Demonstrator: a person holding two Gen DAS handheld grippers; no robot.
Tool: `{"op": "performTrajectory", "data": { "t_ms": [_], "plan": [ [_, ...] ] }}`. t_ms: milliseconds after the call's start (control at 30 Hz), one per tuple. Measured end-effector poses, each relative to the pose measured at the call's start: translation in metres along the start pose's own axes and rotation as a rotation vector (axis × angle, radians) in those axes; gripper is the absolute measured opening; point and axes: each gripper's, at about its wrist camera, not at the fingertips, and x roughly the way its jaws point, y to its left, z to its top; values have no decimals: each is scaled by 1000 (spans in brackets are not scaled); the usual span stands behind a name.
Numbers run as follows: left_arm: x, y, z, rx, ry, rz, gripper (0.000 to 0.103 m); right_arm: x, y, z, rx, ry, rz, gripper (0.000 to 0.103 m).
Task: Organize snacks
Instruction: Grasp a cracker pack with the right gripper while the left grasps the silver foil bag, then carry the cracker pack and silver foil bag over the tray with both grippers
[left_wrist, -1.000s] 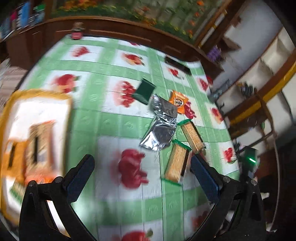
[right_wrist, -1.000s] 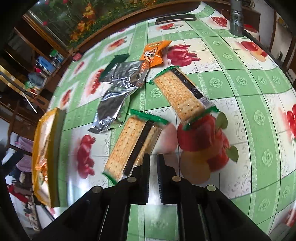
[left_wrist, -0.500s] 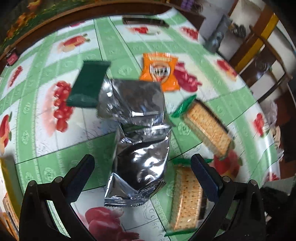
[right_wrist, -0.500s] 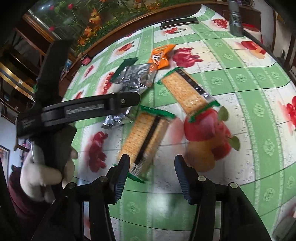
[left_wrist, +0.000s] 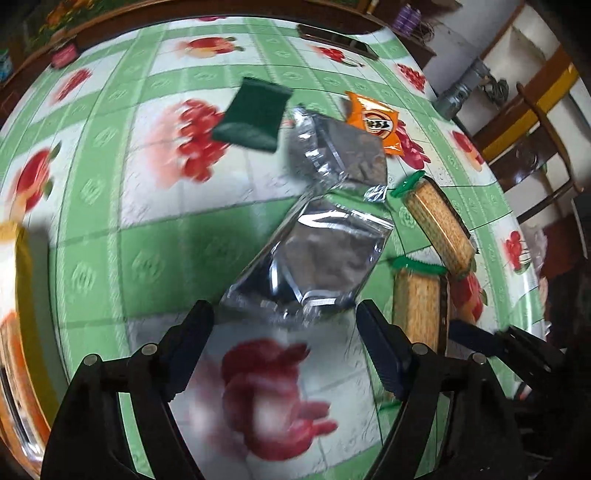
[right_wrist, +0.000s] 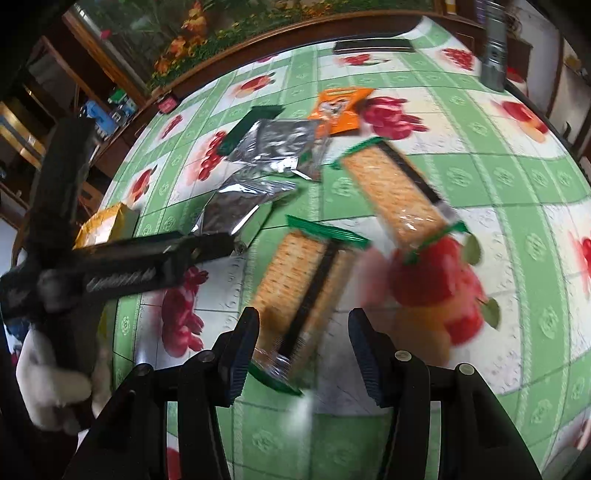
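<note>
My left gripper (left_wrist: 284, 334) is open, its fingertips just short of the near end of a silver foil packet (left_wrist: 314, 266). A second silver packet (left_wrist: 340, 155), a dark green packet (left_wrist: 255, 116) and an orange snack bag (left_wrist: 376, 123) lie beyond. My right gripper (right_wrist: 303, 345) is open, its fingers on either side of the near end of a cracker pack (right_wrist: 301, 291) with green ends. A second cracker pack (right_wrist: 399, 195) lies further right. The left gripper's body (right_wrist: 122, 269) shows in the right wrist view.
A yellow tray (left_wrist: 22, 266) holding snacks sits at the table's left edge. A dark flat bar (right_wrist: 373, 46) and a grey cylinder (right_wrist: 493, 48) stand at the far side. Wooden chairs (left_wrist: 535, 122) stand to the right of the table (left_wrist: 155, 258).
My left gripper has moved down toward the near silver packet. My right gripper has opened wider and moved forward around the near cracker pack's end.
</note>
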Motion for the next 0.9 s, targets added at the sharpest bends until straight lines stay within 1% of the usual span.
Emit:
{"op": "performTrajectory", "data": {
  "t_ms": [33,133,200,267,367,467,567,600,667,767,833,900],
  "plan": [
    [-5,2,-1,-12,-4,-8,80,3,3,2,-7,1,-2,53],
    [-21,6,0,-13,-59,-28,80,19,17,10,-35,6,-36,58],
    [-27,1,6,28,-84,-29,80,25,24,13,-65,-11,-72,58],
    [-23,-11,13,79,-82,-11,80,27,28,15,-89,-12,-99,54],
    [-8,-27,23,170,-63,5,80,24,20,11,-70,-5,-80,50],
    [5,-30,27,198,-35,7,80,17,9,5,-43,5,-63,49],
    [15,-38,28,237,-17,30,80,7,-4,-7,-10,12,-51,48],
    [21,-42,29,247,1,33,81,5,-8,-10,0,13,-48,48],
    [24,-48,28,259,6,40,86,-1,-16,-17,31,16,-27,48],
    [26,-55,26,263,45,40,86,-9,-27,-25,62,21,-9,48],
    [23,-56,23,257,61,36,82,-12,-30,-28,64,28,-7,48],
    [19,-56,18,242,61,42,70,-13,-31,-29,60,33,-14,50]
  ]
}}
